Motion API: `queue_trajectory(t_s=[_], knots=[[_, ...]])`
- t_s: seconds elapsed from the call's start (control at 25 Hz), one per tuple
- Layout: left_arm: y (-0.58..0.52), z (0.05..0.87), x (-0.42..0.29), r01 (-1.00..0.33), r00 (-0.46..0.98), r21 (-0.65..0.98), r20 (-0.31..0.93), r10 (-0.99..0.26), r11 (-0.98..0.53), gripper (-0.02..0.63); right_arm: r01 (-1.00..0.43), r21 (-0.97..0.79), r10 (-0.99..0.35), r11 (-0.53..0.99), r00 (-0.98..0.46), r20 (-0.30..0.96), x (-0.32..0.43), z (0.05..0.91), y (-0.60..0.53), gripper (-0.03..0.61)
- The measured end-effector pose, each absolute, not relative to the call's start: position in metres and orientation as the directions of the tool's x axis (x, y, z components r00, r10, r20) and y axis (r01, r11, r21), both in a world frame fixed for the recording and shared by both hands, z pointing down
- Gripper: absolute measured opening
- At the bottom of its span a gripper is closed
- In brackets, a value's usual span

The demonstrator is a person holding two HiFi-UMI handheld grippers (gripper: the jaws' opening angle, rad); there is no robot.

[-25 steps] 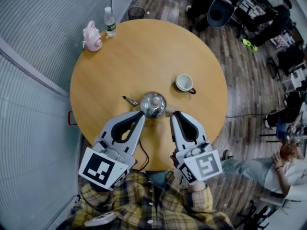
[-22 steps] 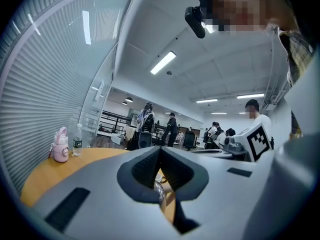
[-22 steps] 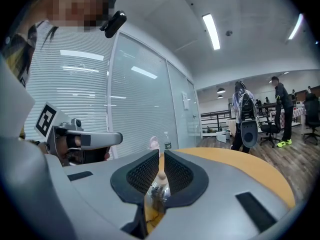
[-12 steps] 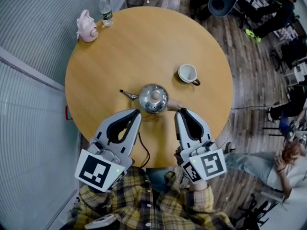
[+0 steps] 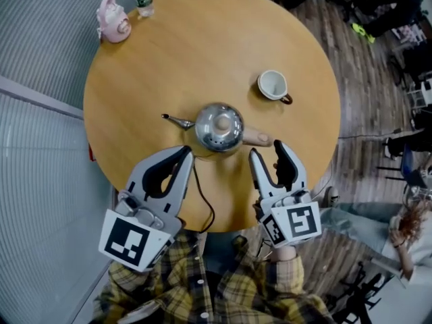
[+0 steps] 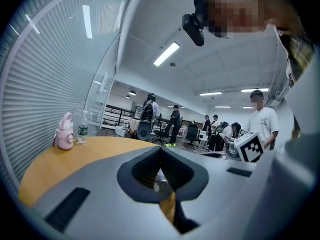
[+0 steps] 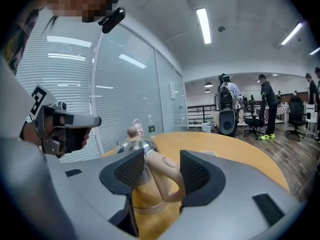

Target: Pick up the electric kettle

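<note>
Right gripper [image 5: 267, 150], jaws just opened wide, nothing between yet. Sits just off the kettle [image 5: 219, 127] handle [image 5: 258, 138] tip, in line with its length.

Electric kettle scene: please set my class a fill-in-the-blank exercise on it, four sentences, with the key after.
1. The right claw has its jaws ___, with the kettle handle showing between them, not gripped.
2. The left claw has its jaws ___, holding nothing.
3. The white mug is standing ___.
4. The electric kettle rests on the round wooden ___.
Missing words: apart; shut; upright; table.
Note: the right claw's jaws have just been opening.
</note>
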State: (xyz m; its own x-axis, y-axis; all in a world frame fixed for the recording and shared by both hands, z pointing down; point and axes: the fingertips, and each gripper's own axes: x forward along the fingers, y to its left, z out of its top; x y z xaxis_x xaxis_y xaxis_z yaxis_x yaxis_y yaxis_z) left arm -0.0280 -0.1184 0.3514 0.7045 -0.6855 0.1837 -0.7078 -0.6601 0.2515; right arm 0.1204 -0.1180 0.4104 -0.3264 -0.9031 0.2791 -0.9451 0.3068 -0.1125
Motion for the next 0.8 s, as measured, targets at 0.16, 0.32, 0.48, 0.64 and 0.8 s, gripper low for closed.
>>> queue_trajectory(t_s=[0.16,0.32,0.48,0.64,0.8], knots=[[-0.122,0.364,-0.029,-0.713,0.7,0.247,0.201,-0.685,-0.656,0.003,-0.959,-0.081,-0.907,0.271,-0.283,0.312,0.132,0.434,-0.12,0.241],[-0.124,0.376,-0.031,-0.718,0.695,0.255,0.209,-0.688,-0.647,0.003,-0.964,-0.081,-0.911,0.253,-0.266,0.314,0.14,0.448,-0.123,0.245],[-0.126,0.383,-0.032,-0.722,0.691,0.257,0.215,-0.69,-0.642,0.003,-0.957,-0.102,-0.905,0.272,-0.29,0.312,0.142,0.456,-0.125,0.247],[-0.128,0.392,-0.033,-0.727,0.686,0.258,0.226,-0.691,-0.637,0.003,-0.951,-0.133,-0.895,0.28,-0.309,0.321,0.144,0.467,-0.128,0.253],[-0.13,0.4,-0.033,-0.731,0.681,0.26,0.233,-0.694,-0.631,0.003,-0.951,-0.14,-0.896,0.277,-0.308,0.32,0.146,0.479,-0.133,0.253]])
